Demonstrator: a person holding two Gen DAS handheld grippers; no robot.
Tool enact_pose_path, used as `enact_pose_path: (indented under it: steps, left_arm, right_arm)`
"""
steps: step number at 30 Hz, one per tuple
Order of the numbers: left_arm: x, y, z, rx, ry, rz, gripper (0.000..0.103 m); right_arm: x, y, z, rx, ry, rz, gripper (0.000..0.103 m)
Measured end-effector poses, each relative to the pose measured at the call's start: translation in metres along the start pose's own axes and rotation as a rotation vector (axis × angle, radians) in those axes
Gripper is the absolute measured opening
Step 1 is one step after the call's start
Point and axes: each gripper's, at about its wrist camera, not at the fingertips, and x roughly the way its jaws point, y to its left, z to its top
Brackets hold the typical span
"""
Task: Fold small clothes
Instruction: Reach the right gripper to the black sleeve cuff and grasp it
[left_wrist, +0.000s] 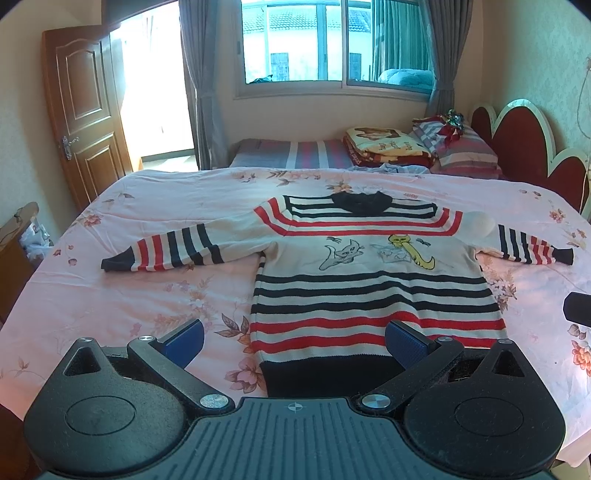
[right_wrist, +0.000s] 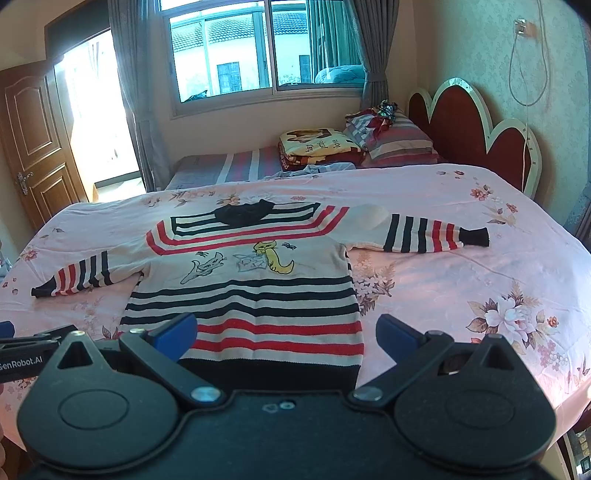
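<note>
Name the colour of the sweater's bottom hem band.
Solid dark navy, near black; the sweater's hem band shows best in the right wrist view.

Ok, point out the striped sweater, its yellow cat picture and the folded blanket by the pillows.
striped sweater (left_wrist: 373, 299), left wrist view, on the striped lower front.
yellow cat picture (right_wrist: 275, 260), right wrist view, on the cat's body.
folded blanket (right_wrist: 314, 146), right wrist view, on its top face.
</note>
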Motion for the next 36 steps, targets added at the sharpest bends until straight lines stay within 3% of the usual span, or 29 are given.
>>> enact_pose_path:
  steps: [22, 29, 36]
  left_arm:
    - [0.029, -0.013, 0.009, 0.019, 0.027, -0.011, 0.103]
    - [0.068, -0.037, 0.024, 0.025, 0.026, -0.008, 0.103]
    - [0.133, -0.075, 0.044, 0.044, 0.066, -0.037, 0.103]
  right_arm:
    - [0.03, -0.013, 0.007, 0.009, 0.025, -0.036, 0.102]
    - [0.067, -0.042, 0.018, 0.019, 0.01, -0.055, 0.102]
    - [0.132, -0.1, 0.033, 0.075, 0.039, -0.083, 0.101]
